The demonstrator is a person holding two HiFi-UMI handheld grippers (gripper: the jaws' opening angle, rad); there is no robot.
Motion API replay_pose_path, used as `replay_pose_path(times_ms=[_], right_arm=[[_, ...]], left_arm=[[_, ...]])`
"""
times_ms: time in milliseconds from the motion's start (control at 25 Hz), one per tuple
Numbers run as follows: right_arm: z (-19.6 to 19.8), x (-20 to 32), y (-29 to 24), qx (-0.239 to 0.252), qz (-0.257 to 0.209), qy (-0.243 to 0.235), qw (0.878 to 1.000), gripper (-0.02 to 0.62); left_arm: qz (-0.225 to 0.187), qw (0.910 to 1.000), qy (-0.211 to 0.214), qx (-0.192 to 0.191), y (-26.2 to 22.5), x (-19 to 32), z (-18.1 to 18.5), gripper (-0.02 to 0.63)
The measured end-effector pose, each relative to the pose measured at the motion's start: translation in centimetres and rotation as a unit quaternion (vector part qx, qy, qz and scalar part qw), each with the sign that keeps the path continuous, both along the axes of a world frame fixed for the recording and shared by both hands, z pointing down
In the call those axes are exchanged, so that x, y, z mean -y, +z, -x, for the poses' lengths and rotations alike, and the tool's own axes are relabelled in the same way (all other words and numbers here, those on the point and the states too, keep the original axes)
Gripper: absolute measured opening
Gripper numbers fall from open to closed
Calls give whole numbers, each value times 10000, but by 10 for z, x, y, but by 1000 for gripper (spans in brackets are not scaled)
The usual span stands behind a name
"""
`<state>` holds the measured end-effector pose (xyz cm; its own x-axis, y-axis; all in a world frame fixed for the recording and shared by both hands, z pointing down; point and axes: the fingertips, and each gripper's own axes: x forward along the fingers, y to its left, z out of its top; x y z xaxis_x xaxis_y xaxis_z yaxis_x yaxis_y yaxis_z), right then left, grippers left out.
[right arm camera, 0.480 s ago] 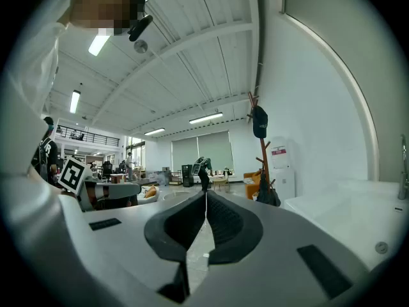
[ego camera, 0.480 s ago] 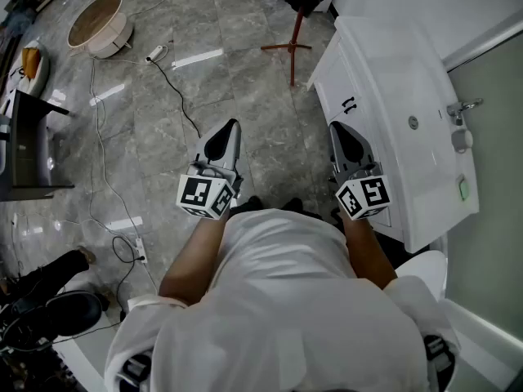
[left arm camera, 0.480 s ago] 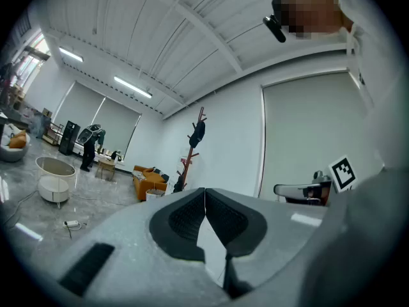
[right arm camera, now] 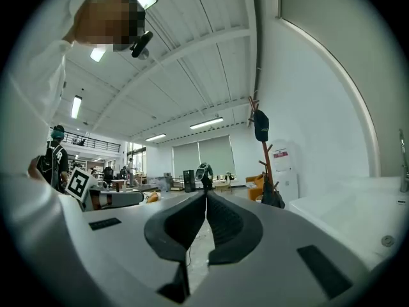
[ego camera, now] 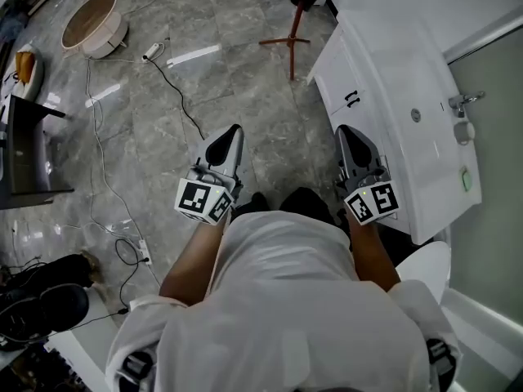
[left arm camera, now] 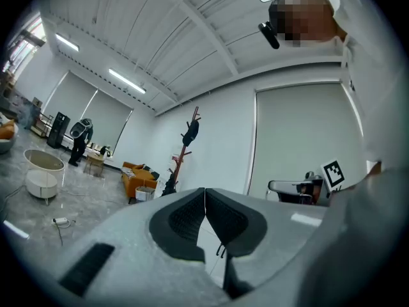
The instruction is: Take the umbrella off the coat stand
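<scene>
Grey marble-patterned floor (ego camera: 245, 80) spreads under the person, who holds both tools level in front of the body. The left gripper (ego camera: 233, 131) has its jaws pressed together with nothing between them. The right gripper (ego camera: 344, 131) is likewise closed and empty, just beside the white sink counter (ego camera: 392, 72) at the right. Far ahead, well apart from both tools, stands the red coat stand (ego camera: 292, 43). The umbrella (right arm camera: 261, 125), a dark folded bundle as far as it can be made out, hangs from an upper peg of the stand. Another dark thing (right arm camera: 276, 198) sits low against the pole. At the far left a round white tub (ego camera: 94, 23) rests on the floor, and a black cable (ego camera: 176, 92) trails from near it toward the person.
</scene>
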<state>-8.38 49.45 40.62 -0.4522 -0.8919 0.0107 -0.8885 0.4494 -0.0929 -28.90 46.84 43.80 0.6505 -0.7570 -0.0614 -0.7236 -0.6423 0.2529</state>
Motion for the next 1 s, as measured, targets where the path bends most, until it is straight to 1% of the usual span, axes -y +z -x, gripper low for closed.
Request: replay_pose_path(times_ms=[80, 200, 320, 480, 600, 760, 880, 1000], right_arm=[[-4, -3, -1, -33, -26, 12, 10000, 17], [-18, 2, 5, -217, 79, 267, 9994, 17], [-31, 14, 11, -242, 193, 452, 9985, 17], [-39, 38, 15, -179, 183, 389, 9989, 18], [-50, 66, 20, -53, 189, 295, 9994, 17], [-65, 114, 25, 11, 151, 137, 9998, 17], [-83, 156, 20, 71, 72, 64, 9999, 17], [-100, 194, 12, 159, 2, -69, 9999, 17]], left_arm=[[51, 9999, 127, -24, 6, 1, -4, 15], [150, 9996, 248, -75, 13, 8, -14, 15], [153, 9992, 365, -50, 16, 19, -26, 15], [135, 9988, 468, 28, 15, 44, -42, 15], [156, 9987, 484, 56, 13, 69, -56, 16], [34, 9987, 466, 182, 5, 110, -74, 16], [62, 9992, 351, 205, 1, 147, -91, 15], [-20, 9990, 379, 220, -6, 178, -113, 15]])
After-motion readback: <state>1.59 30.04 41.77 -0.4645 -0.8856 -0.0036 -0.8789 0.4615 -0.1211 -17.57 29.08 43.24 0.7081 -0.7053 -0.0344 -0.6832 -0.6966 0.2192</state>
